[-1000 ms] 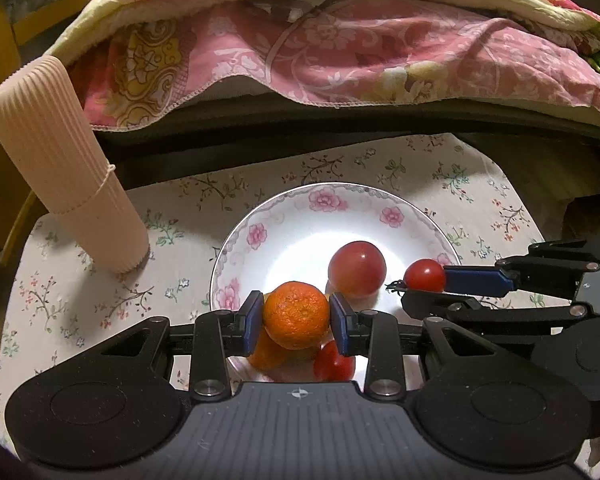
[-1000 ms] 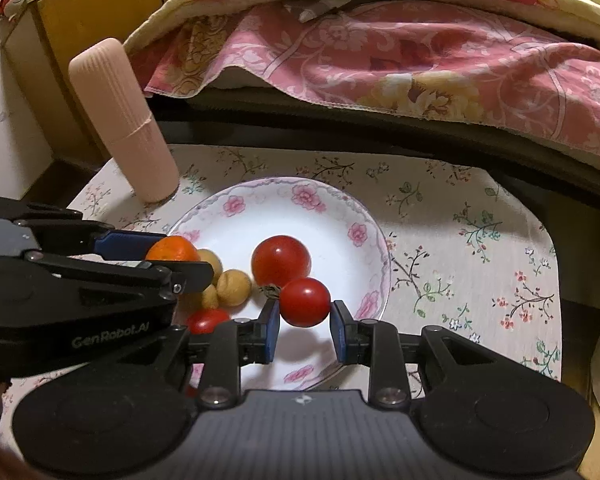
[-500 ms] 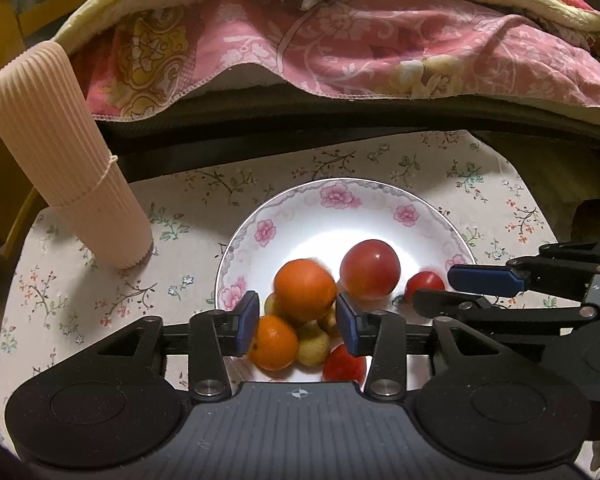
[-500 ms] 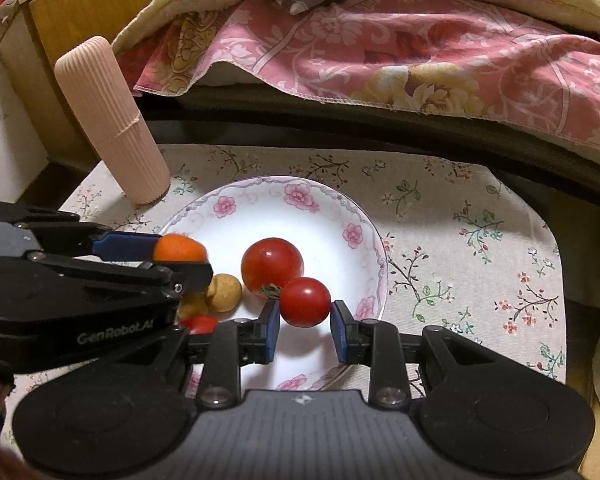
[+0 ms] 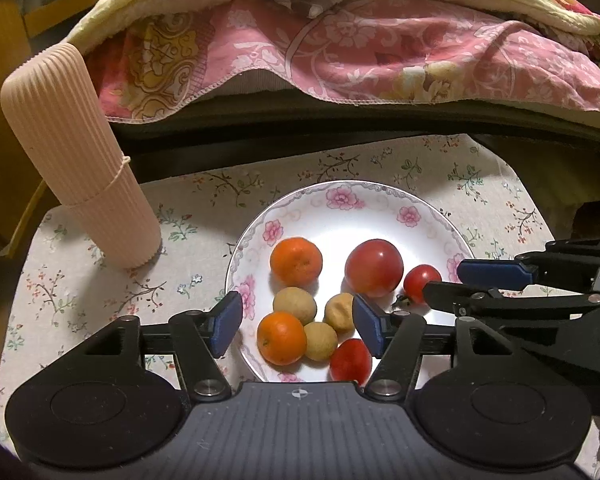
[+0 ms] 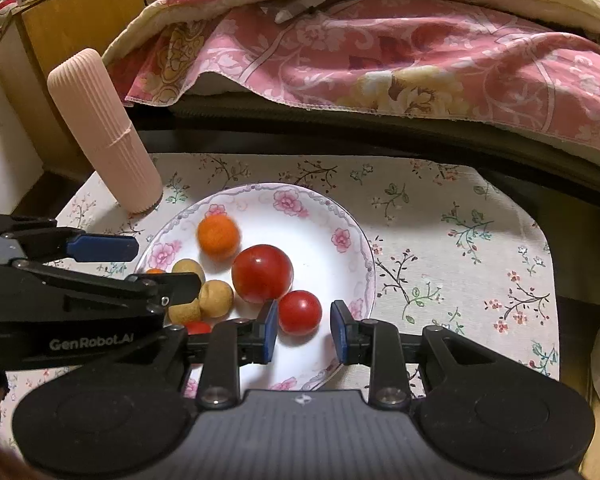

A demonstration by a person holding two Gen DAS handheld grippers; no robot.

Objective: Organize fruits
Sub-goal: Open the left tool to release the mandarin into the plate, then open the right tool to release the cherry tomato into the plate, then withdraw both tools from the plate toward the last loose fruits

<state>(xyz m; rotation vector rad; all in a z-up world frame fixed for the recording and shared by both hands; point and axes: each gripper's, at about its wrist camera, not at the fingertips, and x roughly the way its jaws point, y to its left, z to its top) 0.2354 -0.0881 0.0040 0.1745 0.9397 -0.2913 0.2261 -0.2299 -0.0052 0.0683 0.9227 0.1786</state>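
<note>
1. Left of the plate [image 5: 432, 216], a ribbed cylinder [image 5: 76, 160] is standing on the floral cloth [image 6: 460, 216].
2. The left gripper [image 5: 296, 322] is hovering over the plate's near-left rim – jaws apart, empty.
3. Lying on the plate: two oranges [image 5: 296, 261], three tan fruits [image 5: 294, 305], three tomatoes [image 5: 374, 267].
4. The right gripper [image 6: 303, 330] is sitting open around one small tomato [image 6: 299, 313] – "GenRobot.AI" is showing beside it.
</note>
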